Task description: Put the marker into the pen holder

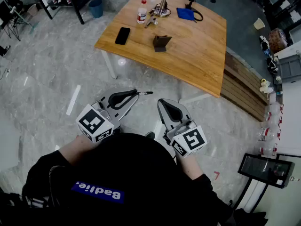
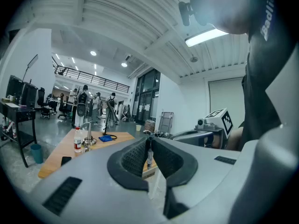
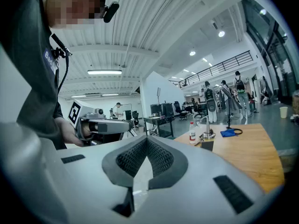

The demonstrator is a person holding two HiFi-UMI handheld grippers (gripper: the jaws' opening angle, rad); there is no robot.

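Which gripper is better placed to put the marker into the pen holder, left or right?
Left, likely. The left gripper is shut on the marker, whose tip pokes past its jaws, so it need only carry it to the pen holder. The right gripper is shut with nothing between its jaws.

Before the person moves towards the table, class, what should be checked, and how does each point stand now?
1. Marker held: the slim dark-tipped marker sits clamped between the left gripper's fingers: ok.
2. Right gripper free: fingers together, nothing between them: ok.
3. Holder within reach: the dark box-shaped pen holder stands on the wooden table, well ahead of both grippers: not ok.
4. Space round the holder: the black phone and the white bottle with a red cap stand apart from it: ok.
5. Holder's opening free: cannot tell.
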